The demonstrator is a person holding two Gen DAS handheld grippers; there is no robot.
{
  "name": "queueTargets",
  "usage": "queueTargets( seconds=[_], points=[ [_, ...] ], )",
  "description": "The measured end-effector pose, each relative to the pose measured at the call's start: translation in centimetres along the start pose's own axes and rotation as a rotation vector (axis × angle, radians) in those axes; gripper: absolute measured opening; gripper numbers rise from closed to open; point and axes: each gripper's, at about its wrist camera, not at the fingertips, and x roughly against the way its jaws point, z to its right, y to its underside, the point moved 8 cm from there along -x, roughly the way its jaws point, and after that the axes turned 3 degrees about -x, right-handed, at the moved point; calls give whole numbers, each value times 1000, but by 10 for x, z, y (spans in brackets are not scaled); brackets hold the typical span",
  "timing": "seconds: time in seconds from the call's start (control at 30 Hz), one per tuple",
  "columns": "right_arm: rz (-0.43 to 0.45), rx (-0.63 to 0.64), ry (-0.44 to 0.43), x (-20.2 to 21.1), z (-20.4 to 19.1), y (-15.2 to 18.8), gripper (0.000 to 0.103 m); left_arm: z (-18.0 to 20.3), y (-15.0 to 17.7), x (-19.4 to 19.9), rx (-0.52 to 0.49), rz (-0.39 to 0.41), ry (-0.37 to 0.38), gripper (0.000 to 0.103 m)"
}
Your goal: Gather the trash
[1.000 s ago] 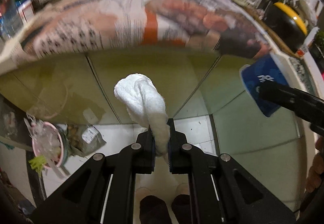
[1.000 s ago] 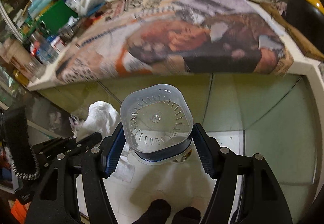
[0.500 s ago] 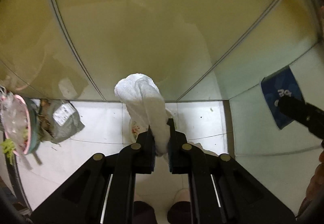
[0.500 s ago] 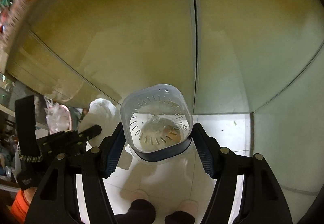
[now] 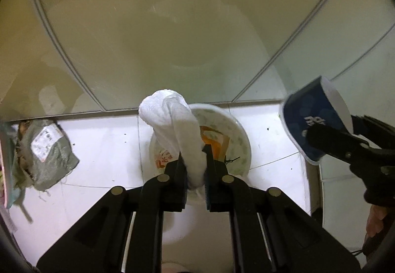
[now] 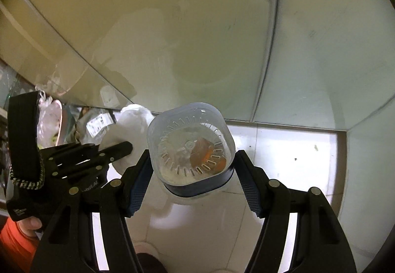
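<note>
Left wrist view: the left hand-held gripper (image 5: pixel 193 169) pinches a white crumpled tissue (image 5: pixel 172 125) above the white bin (image 5: pixel 237 139) on the floor. Right of the bin, the right hand-held gripper (image 6: pixel 191 169) clamps a clear-and-blue cup (image 6: pixel 190 147).

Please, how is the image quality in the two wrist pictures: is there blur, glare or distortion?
Left wrist view: fisheye bends the cabinet seams into curves; the white tissue is sharp, the blue cup slightly soft; the floor glares. Right wrist view: dark corners, hazy reflections on the glossy panels, bright floor glare behind the cup.
</note>
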Motion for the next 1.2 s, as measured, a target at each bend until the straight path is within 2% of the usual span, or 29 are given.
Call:
queueTargets(
  seconds=[0.07,0.13,0.2,0.3,0.47,0.57,0.67,0.87,1.07,1.2],
  points=[
    [1,21,-12,-11,0,-2,64,-1,4,-10,-16,3,5,11],
    [-6,39,-23,-20,-2,-4,64,0,5,-17,-18,-1,14,18],
    [-10,45,-37,-25,-6,-6,64,0,5,-19,-16,-2,17,30],
    [-24,32,-40,-27,-6,-12,65,-2,5,-17,-25,17,1,38],
    [-33,24,-20,-13,-5,-15,65,-7,1,3,-7,6,-36,39],
    [-39,11,-15,15,-3,-19,65,-6,-7,38,26,2,-39,39],
    [-28,6,11,65,-10,-32,65,0,-18,89,44,16,-49,39],
    [39,-4,15,195,-32,-71,65,36,-57,235,50,86,-80,39],
    [166,21,7,357,-66,-118,65,83,-95,399,61,192,-104,39],
    [265,61,-4,469,-90,-142,65,115,-117,510,67,292,-124,39]
  ],
)
